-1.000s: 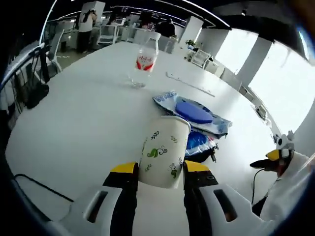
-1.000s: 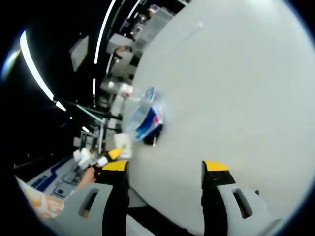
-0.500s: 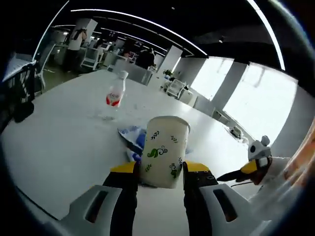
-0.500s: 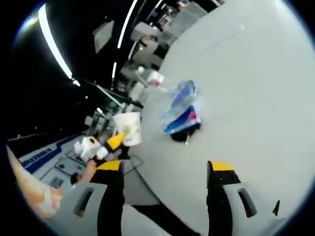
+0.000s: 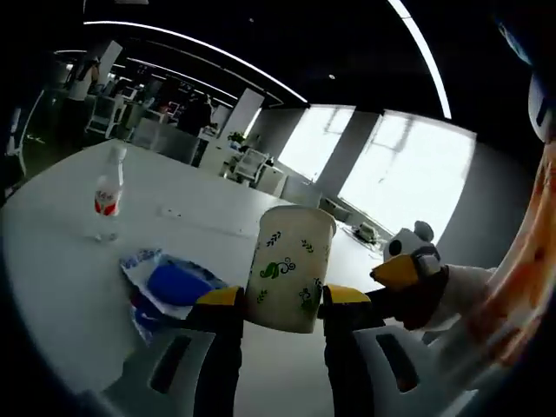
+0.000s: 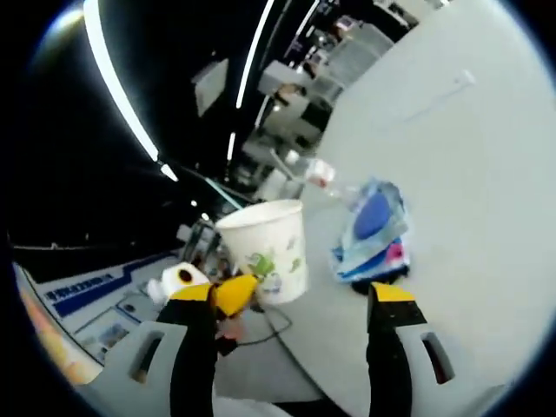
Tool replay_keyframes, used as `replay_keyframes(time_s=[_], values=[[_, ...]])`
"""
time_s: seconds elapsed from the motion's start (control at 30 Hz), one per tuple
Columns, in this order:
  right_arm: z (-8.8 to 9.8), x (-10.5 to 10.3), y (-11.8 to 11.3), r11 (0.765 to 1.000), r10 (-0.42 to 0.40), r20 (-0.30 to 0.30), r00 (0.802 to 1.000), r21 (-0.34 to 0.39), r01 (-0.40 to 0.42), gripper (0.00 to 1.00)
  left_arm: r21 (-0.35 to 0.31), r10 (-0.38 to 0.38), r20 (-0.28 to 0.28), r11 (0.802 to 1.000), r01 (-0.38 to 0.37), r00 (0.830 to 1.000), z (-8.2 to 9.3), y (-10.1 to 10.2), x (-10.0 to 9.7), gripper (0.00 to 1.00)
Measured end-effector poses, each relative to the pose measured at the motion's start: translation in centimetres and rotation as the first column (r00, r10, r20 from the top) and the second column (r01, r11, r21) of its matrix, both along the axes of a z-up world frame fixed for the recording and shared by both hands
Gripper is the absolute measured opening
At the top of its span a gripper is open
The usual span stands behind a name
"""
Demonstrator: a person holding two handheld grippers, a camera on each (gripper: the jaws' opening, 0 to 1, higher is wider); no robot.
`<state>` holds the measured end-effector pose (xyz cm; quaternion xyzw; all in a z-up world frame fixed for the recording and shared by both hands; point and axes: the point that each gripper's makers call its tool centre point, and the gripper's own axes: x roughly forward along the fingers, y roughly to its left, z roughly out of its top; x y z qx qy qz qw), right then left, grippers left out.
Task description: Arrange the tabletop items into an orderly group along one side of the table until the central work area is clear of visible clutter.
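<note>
The left gripper (image 5: 282,300) squeezes a paper cup (image 5: 289,268) between its jaws above the white table (image 5: 52,261), while the right gripper (image 6: 291,300) is wide apart, the cup up by its left jaw.

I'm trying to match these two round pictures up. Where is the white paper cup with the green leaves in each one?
Left gripper view: the paper cup stands at centre, clamped between the left gripper.
Right gripper view: the same cup is left of centre, tilted, above the right gripper, which is open and holds nothing.
Shared landmark: the blue packet lying on the white table, with the water bottle beyond it.
</note>
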<state>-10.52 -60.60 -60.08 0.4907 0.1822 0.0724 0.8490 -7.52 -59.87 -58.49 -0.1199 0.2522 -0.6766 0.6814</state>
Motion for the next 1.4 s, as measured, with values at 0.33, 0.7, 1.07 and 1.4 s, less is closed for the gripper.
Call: replay_keyframes(time_s=[0.33,0.7,1.07,1.4], values=[[-0.1,-0.6,-0.9,0.999,-0.044,0.019,0.999,-0.015,0.045,0.53,0.108,-0.213,0.121,0.974,0.201,0.970,-2.0,-1.6,-4.9,0.35],[-0.4,-1.3,-2.1,0.961,-0.015,0.007,1.000,-0.274,0.016,0.44,0.095,-0.221,0.097,0.973,0.212,0.971,-1.8,-2.2,-5.6,0.34],[-1.6,-2.4,-4.4,0.896,-0.028,-0.055,0.998,-0.445,0.001,0.43,0.135,-0.183,0.174,0.978,0.160,0.968,-0.7,0.6,-2.2,0.41],[-2.3,-2.2,-3.4,0.802,0.077,-0.106,0.991,-0.584,-0.125,0.43,0.158,-0.396,0.348,0.918,0.363,0.850,4.3,-1.4,-5.4,0.35]])
